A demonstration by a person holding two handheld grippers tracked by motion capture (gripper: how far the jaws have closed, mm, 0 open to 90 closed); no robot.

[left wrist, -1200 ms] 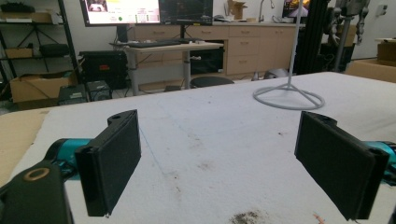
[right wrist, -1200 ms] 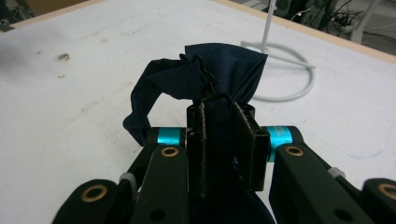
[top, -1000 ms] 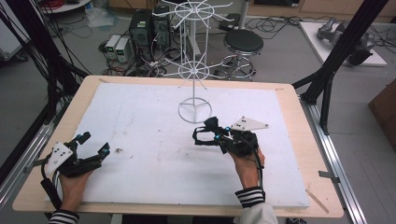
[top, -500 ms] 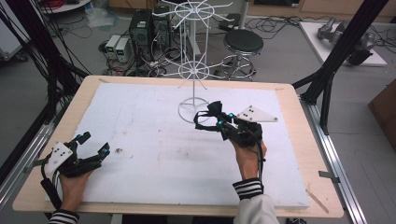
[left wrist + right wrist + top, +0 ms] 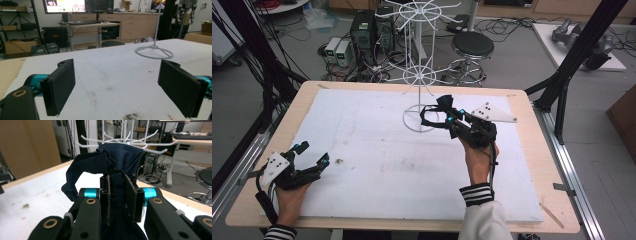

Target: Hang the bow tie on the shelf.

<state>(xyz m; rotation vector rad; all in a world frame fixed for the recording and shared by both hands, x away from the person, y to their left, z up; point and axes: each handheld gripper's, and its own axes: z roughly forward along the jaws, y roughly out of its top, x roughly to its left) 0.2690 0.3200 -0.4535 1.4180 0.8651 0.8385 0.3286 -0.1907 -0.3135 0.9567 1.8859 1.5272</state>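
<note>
My right gripper (image 5: 447, 114) is shut on a dark blue cloth item with a looped strap (image 5: 105, 162). It hangs above the white mat, close to the base ring of the white wire rack (image 5: 418, 75). In the right gripper view the cloth bunches up between the black pads (image 5: 131, 195), and the rack's lower hooks (image 5: 155, 146) stand just behind it. At the mat's front left corner my left gripper (image 5: 312, 155) rests low on the table. Its jaws stand wide apart with nothing between them, and the rack's base ring (image 5: 154, 52) lies far ahead of them.
The white foam mat (image 5: 377, 165) covers most of the wooden table (image 5: 522, 95). A small dark smudge (image 5: 131, 116) marks the mat near the left gripper. Behind the table stand computer boxes (image 5: 362, 35), cables and a round stool (image 5: 472, 47).
The right hand has lifted the dark cloth and carried it up the view toward the wire rack. The left hand and its gripper have stayed in place.
</note>
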